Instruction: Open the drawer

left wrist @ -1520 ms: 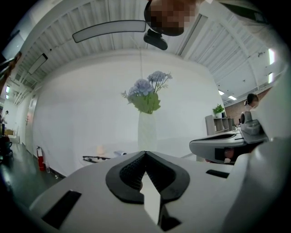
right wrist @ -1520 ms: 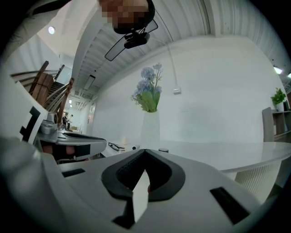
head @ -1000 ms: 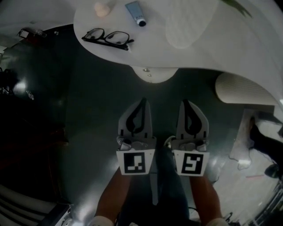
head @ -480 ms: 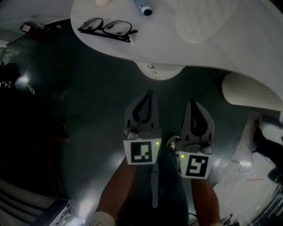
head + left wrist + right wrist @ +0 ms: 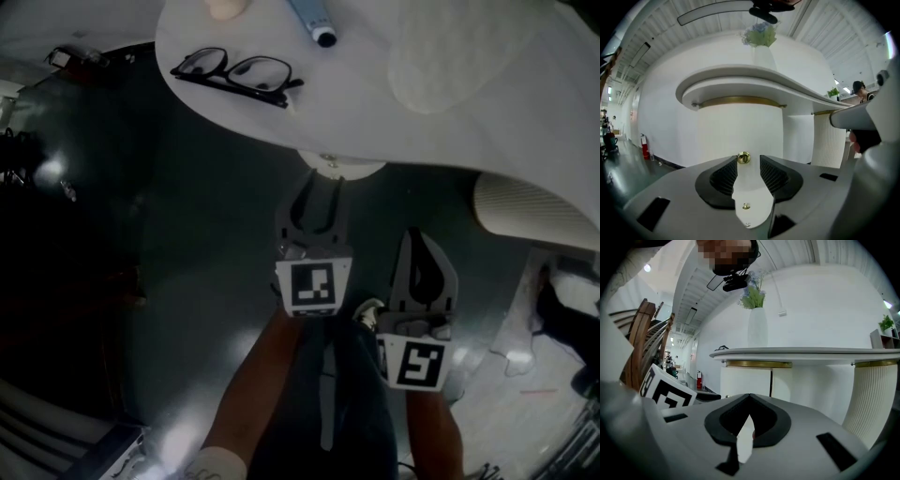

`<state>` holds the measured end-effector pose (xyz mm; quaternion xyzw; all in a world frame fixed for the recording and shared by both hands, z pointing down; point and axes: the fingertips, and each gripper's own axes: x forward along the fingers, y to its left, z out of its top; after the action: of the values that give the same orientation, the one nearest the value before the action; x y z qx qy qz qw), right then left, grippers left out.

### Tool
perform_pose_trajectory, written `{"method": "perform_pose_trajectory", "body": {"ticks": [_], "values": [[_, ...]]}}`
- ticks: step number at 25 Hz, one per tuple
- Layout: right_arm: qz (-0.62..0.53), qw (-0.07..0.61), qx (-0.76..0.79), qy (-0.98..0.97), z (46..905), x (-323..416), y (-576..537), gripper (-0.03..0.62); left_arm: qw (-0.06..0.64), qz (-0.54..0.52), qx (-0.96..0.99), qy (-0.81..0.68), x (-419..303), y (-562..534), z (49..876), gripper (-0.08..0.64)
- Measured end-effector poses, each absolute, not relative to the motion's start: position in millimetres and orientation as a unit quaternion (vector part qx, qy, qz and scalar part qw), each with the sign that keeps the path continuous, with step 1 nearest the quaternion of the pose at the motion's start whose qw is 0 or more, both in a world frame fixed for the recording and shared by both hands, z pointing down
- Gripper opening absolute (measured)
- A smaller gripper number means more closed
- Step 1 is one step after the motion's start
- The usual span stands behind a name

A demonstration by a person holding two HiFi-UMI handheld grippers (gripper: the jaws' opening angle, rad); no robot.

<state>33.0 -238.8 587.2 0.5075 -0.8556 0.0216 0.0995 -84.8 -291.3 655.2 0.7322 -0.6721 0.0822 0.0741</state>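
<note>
The drawer (image 5: 343, 168) has a rounded white front and sits under the white tabletop (image 5: 375, 103). In the left gripper view its small brass knob (image 5: 743, 158) shows between the jaw tips of my left gripper (image 5: 748, 157). Those jaws are opening and the pads stand clear of the knob. In the head view the left gripper (image 5: 323, 184) reaches up to the drawer front. My right gripper (image 5: 424, 240) hangs back to the right, shut with nothing in it. Its tips meet in the right gripper view (image 5: 750, 395).
Black glasses (image 5: 239, 75), a blue tube (image 5: 314, 22) and a round white mat (image 5: 450, 66) lie on the tabletop. A white vase (image 5: 762, 55) with flowers stands there too. A ribbed white column (image 5: 534, 211) stands to the right. The floor below is dark.
My left gripper moved forward to the drawer front and its jaws went from shut to open. The right gripper stayed about where it was, still shut.
</note>
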Motion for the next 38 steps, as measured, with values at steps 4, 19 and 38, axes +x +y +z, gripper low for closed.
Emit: {"method": "perform_pose_trajectory", "body": {"ticks": [4,19,38], "values": [[0.023,0.105,0.508,-0.855,589.0,34.7,-238.7,0.005,0.083,0.088,0.729,-0.673,-90.8,-307.0,665.4,0.164],[0.025,0.121,0.513,-0.849,600.4,41.9,-240.1,0.005,0.089,0.082,0.725,-0.678,-94.8,-329.5,671.2,0.158],[0.025,0.121,0.515,-0.848,598.9,33.2,-242.9,0.005,0.063,0.092,0.734,-0.670,-92.3,-302.5,668.1,0.114]]}}
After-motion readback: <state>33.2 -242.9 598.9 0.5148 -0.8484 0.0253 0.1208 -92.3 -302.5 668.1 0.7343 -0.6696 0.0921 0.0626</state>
